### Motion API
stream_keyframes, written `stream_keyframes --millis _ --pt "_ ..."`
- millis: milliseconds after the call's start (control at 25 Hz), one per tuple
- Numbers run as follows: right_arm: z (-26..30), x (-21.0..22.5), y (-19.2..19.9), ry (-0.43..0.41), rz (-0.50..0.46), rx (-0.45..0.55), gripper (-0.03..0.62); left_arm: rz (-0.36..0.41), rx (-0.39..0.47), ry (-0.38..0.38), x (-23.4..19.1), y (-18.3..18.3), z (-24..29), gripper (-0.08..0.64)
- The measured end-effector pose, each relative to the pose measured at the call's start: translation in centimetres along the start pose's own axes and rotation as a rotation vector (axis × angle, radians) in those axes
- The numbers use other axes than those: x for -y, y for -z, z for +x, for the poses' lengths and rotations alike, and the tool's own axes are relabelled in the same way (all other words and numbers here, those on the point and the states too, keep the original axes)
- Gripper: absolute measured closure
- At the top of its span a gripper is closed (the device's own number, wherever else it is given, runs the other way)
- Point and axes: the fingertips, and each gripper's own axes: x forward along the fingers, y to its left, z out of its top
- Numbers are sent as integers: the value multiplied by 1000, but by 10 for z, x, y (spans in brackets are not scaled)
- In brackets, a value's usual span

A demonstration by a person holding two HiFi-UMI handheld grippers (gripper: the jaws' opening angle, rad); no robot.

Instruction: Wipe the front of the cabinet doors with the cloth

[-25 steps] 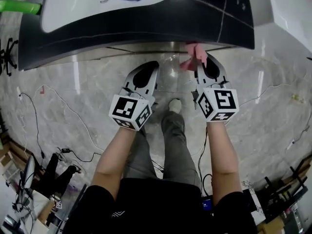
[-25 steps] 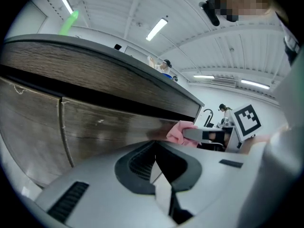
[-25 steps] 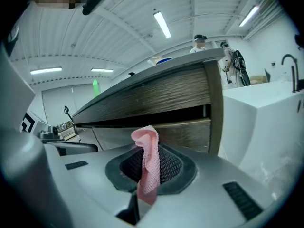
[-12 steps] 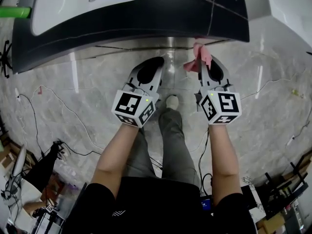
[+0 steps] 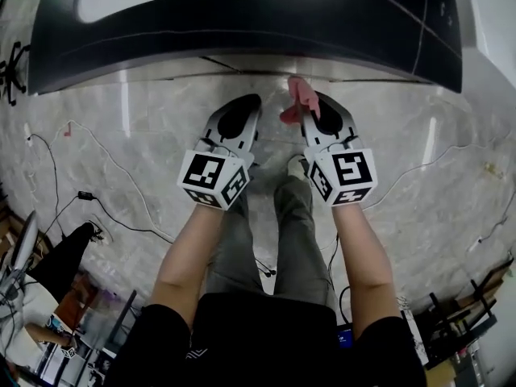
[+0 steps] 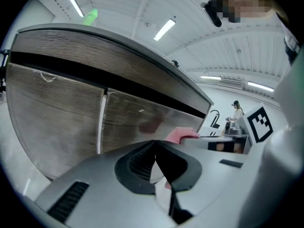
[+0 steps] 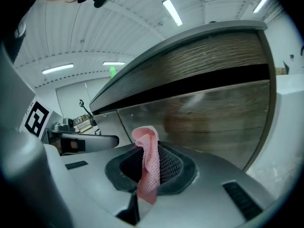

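Observation:
A pink cloth (image 5: 300,99) (image 7: 148,164) sticks up from my right gripper (image 5: 310,113), whose jaws are shut on it. The cloth's tip is close to the base of the cabinet, a short way off the wood-grain cabinet doors (image 7: 213,122) (image 6: 57,122). My left gripper (image 5: 242,107) is beside the right one, shut and holding nothing, aimed at the doors near the seam between two panels (image 6: 101,122). From the left gripper view the pink cloth (image 6: 179,135) shows at the tip of the right gripper.
A dark countertop edge (image 5: 242,35) overhangs the doors. Marble floor (image 5: 121,135) lies below, with cables (image 5: 72,176) at the left and clutter (image 5: 48,280) at the lower left. The person's legs and a shoe (image 5: 297,168) are between the grippers.
Both grippers have shifted left along the cabinet base, the right one more, so they now sit closer together. The cloth stays held in the right gripper.

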Motion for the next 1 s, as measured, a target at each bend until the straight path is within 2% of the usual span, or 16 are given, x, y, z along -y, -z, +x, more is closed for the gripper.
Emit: stream_keyframes --millis 320,520,760,1000 --pt "56 -62 8 -80 -5 -36 545 -16 -4 -69 -64 4 -41 554" --pt "84 -87 11 -92 -18 -55 545 -23 -17 -98 -93 6 -58 554" --pt "107 -91 7 -85 -30 -51 545 -24 -18 -116 -114 5 -63 554" --pt "101 -70 1 -59 -12 -46 545 -24 -21 -102 -106 3 -49 555"
